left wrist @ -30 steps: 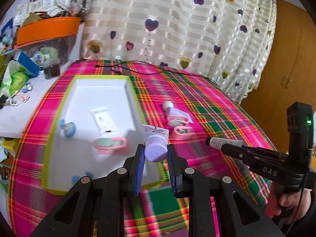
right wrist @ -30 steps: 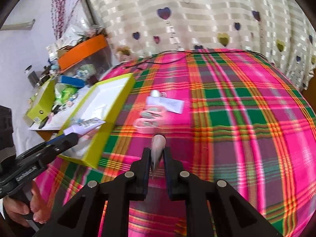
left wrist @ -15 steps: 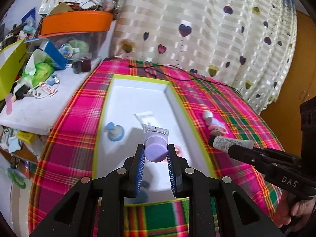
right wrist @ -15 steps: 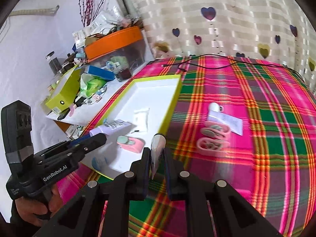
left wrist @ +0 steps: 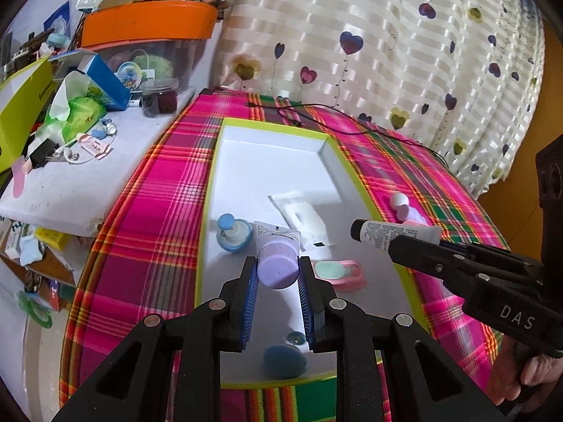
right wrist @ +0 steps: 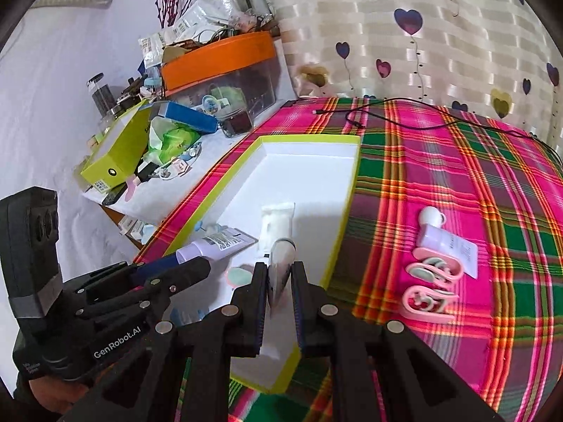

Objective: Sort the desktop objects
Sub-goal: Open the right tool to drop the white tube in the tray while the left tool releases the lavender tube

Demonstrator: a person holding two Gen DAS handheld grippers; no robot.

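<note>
Left tool (left wrist: 278, 274), nearest the lens in the left wrist view, is clamped on the lilac-capped tube (left wrist: 276, 253) by its cap, the tube's long axis running away toward 12 o'clock along the fingers. It hangs over the near half of the white tray (left wrist: 267, 161), whose long axis also runs 6 to 12 o'clock on the plaid surface (left wrist: 158, 211). Right tool (right wrist: 278, 281) is closed on the black-capped tube (left wrist: 390, 234), which points from 3 o'clock toward 9 o'clock over the tray's right rim. Both tubes are thus carried in the air above the tray, the left one deeper inside it; the floor lies straight below each tool, so a release would appear to need only a descent. Beyond the fingertips, in the tray: a blue-capped pot (left wrist: 232, 234) at 11 o'clock, a pink clip (left wrist: 339, 272) at 2 o'clock, a white sachet (left wrist: 302, 216) past it. Outside the tray at 3 o'clock in the right wrist view lie two pink holders (right wrist: 431, 283) and a white-capped tube (right wrist: 447, 237), well apart from both tools.
</note>
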